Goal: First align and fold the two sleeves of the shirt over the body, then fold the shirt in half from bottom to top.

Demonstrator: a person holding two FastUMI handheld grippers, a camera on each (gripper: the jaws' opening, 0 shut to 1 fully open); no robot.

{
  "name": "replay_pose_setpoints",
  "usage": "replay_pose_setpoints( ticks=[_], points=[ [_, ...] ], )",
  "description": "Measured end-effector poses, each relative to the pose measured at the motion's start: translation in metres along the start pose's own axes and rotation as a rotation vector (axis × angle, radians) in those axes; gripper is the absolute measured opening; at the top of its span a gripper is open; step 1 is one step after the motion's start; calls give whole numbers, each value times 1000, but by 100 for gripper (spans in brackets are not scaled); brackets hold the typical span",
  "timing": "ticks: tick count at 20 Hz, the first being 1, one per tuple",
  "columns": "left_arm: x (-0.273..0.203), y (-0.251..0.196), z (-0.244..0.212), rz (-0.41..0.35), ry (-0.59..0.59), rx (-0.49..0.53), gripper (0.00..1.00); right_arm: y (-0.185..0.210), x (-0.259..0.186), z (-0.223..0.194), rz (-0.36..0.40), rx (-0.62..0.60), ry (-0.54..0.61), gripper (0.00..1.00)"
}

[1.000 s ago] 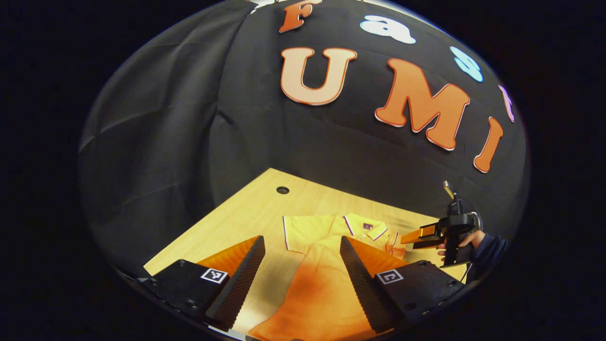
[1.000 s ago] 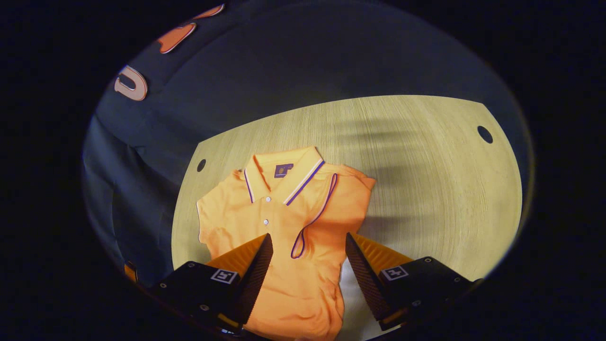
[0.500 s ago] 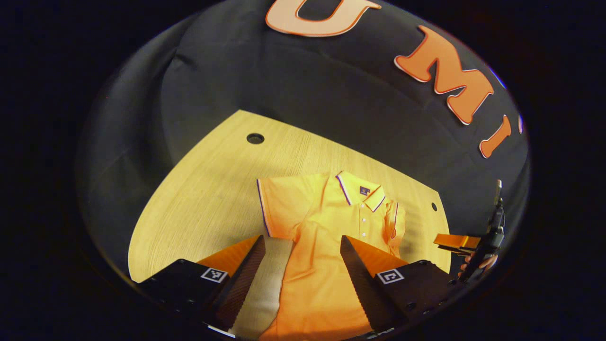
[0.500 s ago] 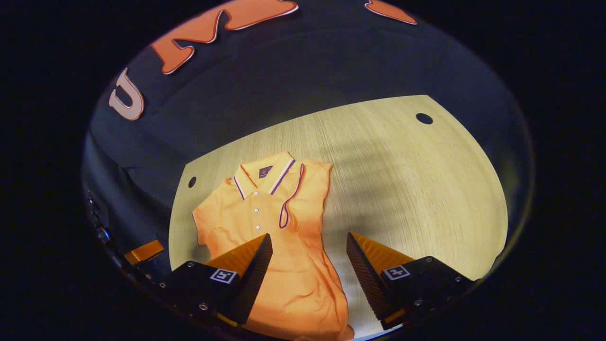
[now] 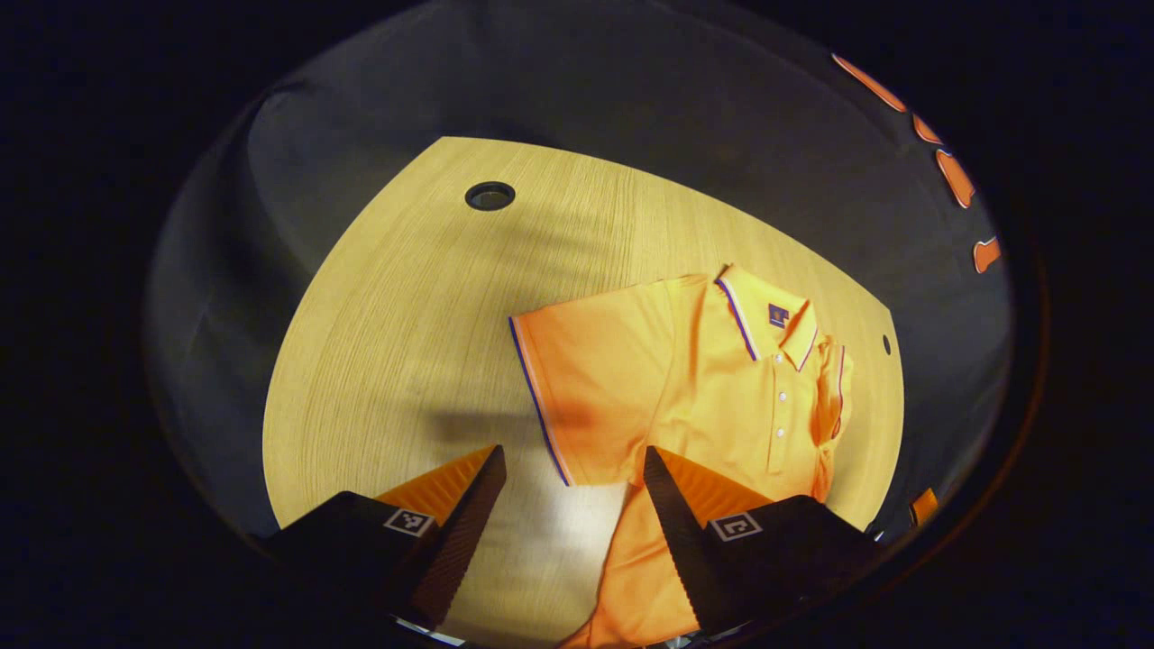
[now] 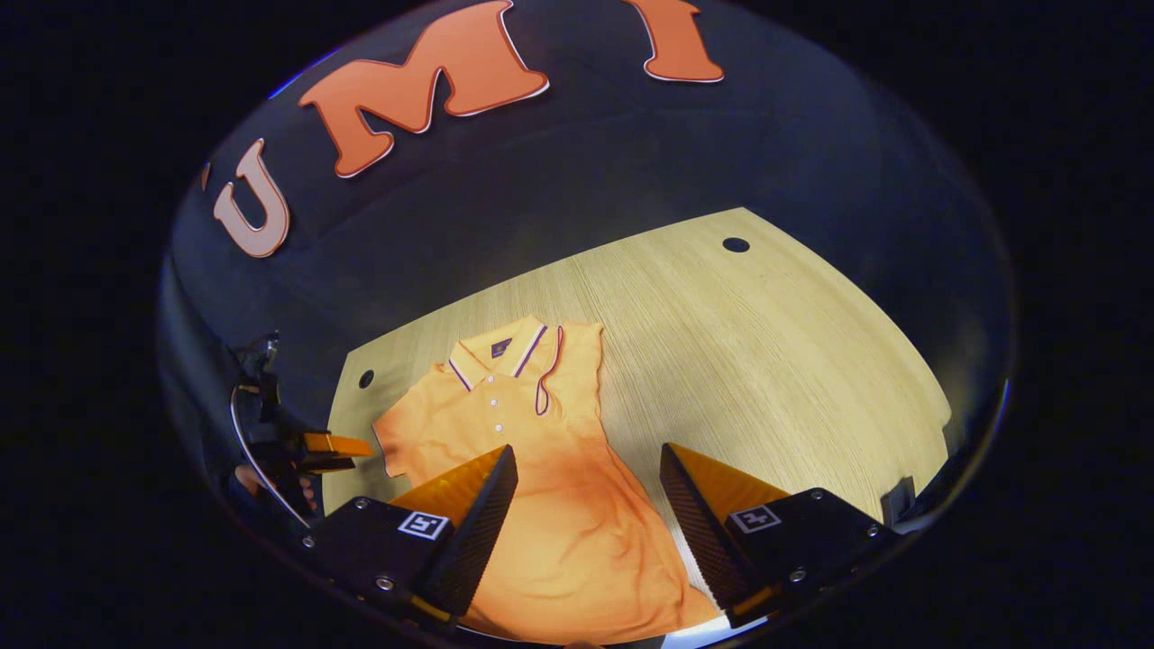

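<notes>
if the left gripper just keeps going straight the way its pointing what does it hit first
Probably the spread sleeve of the orange shirt: its striped cuff edge lies right ahead between the open fingers of the left gripper. Height above the table is unclear, so it might touch bare wood just short of the cuff.

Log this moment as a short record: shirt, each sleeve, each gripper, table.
shirt: orange polo shirt lying flat, collar toward the booth wall
folded sleeve: one sleeve already laid over the body beside the collar
spread sleeve: other sleeve flat on the table, not yet folded
left gripper: open, above the spread sleeve's trimmed edge, holding nothing
right gripper: open, above the shirt's lower body, holding nothing
table: light wood, round holes near its corners
</notes>
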State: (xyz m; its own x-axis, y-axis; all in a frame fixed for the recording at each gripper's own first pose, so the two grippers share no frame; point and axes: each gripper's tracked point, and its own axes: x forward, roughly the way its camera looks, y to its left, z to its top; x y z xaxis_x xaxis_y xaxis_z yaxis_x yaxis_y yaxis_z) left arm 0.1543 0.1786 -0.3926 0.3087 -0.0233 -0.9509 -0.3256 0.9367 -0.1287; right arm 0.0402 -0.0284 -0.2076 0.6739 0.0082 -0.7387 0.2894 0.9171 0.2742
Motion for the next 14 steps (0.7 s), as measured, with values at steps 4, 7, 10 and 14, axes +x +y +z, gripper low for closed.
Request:
replay_pose_setpoints(
  ticks=[4, 7, 10, 14],
  points=[
    [30, 7, 3, 66, 79, 21, 93, -6, -24, -14, -29, -18, -43, 97],
    [47, 9, 8, 108, 103, 48, 94, -10, -38, -20, -39, -16, -67, 97],
    [55, 13, 2, 163, 147, 74, 81, -9, -52, -29, -26, 13, -67, 98],
    [58, 11, 6, 177, 148, 97, 78, -20, -64, -38, -37, 16, -59, 97]
  ],
)
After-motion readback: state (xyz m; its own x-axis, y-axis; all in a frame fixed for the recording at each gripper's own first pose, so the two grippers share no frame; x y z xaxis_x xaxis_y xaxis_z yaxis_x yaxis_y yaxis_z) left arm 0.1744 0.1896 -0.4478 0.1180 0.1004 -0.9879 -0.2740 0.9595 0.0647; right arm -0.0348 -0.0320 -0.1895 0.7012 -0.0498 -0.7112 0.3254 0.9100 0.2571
